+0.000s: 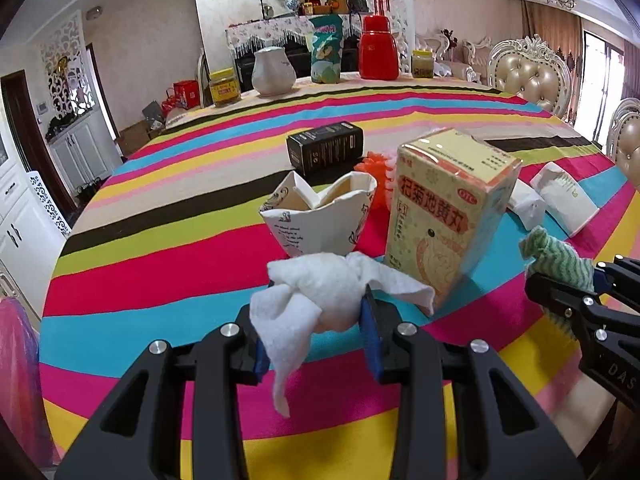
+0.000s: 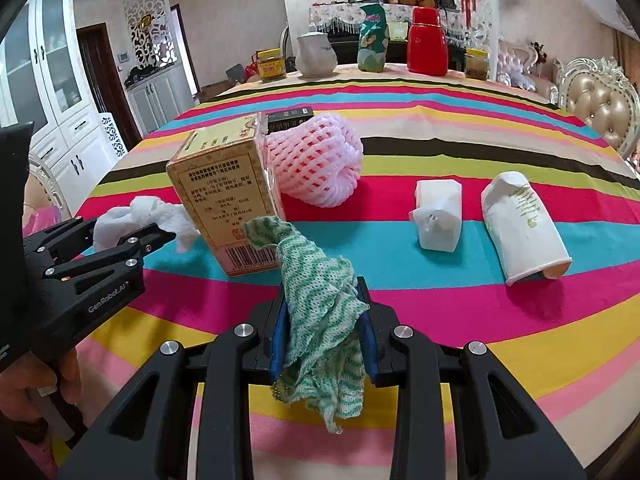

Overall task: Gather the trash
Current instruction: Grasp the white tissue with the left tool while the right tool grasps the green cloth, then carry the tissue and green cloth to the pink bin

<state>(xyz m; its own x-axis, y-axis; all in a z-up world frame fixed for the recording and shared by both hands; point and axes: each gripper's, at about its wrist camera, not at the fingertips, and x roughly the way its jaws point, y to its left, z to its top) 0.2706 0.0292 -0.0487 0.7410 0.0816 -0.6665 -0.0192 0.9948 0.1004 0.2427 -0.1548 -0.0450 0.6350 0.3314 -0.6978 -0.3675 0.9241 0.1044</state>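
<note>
Big striped table (image 1: 168, 240) was littered with junk – yellow medicine box (image 1: 444, 216), crushed paper cups (image 2: 524, 228), pink foam net (image 2: 316, 160). My left gripper (image 1: 316, 320) was clenched on a white tissue wad (image 1: 320, 296), and my right gripper (image 2: 324, 332) was clamped on a green cloth (image 2: 320, 300), both held above the table. I figured I was mid-pickup – next I'd need a bin, though I couldn't spot one for sure.
</note>
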